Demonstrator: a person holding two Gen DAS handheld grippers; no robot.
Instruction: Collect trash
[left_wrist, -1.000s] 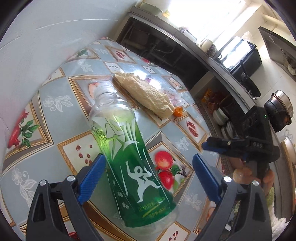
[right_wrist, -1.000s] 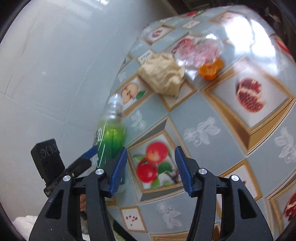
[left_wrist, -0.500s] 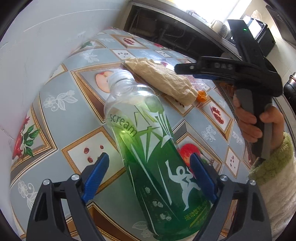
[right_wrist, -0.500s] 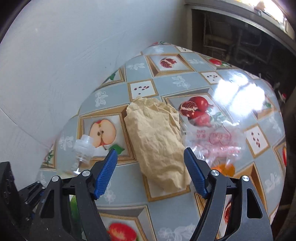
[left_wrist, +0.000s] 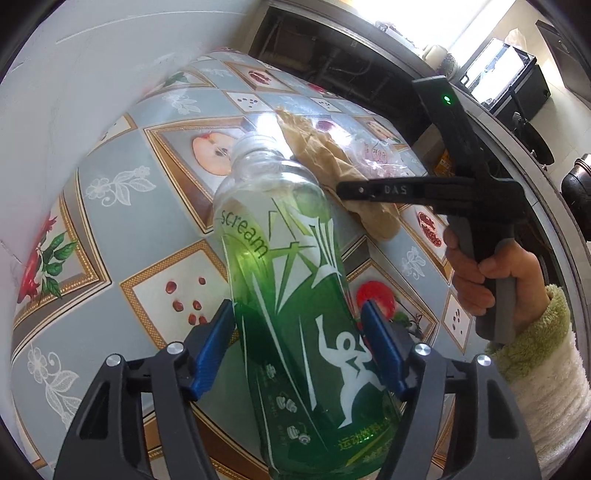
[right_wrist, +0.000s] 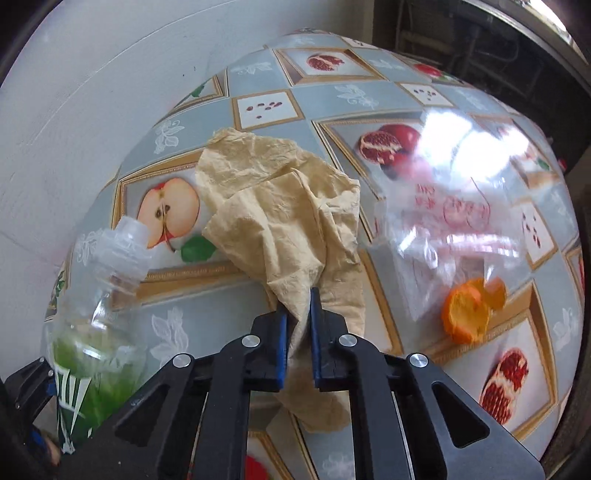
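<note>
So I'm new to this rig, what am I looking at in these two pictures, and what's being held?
No robot here: a person holds a handheld gripper in each hand, each with a fisheye camera looking along its jaws. The left wrist view shows the left gripper with its jaws around the green bottle, having just been closing. The right wrist view shows the right gripper shut on the crumpled brown paper, its jaws having just closed. On the fruit-patterned tablecloth also lie a clear plastic bag and orange peel.
</note>
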